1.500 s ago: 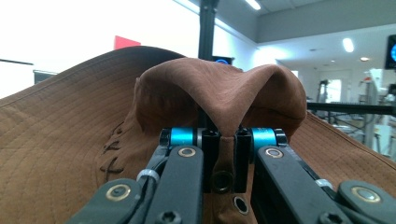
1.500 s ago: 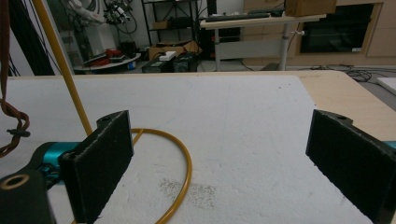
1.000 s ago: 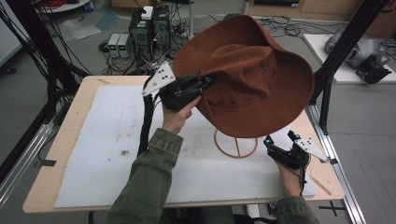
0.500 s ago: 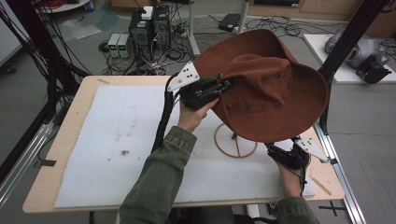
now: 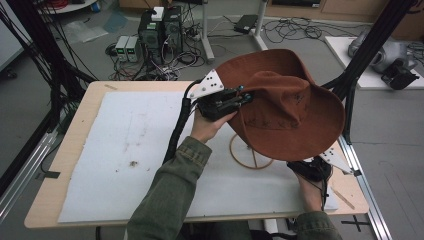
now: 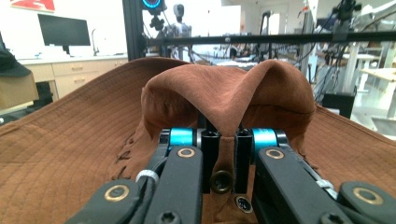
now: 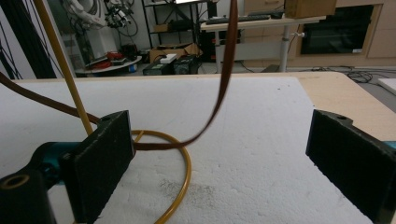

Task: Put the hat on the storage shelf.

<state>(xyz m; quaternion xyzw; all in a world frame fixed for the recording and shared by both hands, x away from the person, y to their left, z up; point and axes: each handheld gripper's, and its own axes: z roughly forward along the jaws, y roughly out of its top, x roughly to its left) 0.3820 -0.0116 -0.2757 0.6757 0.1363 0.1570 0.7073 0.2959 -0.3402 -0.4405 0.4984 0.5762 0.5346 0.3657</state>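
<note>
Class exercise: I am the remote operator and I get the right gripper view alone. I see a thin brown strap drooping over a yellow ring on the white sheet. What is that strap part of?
Observer: It hangs from a wide-brimmed rust-brown fabric hat, held up above the table.
Operator: What is holding the hat up?
Observer: The left gripper is shut on a pinched fold of the hat's crown.
Operator: And the yellow ring?
Observer: It is the round base of a yellow wire hat stand on the white foam sheet, below the hat's brim.
Operator: Is my gripper under the hat?
Observer: The right gripper sits open beneath the brim's near edge.
</note>
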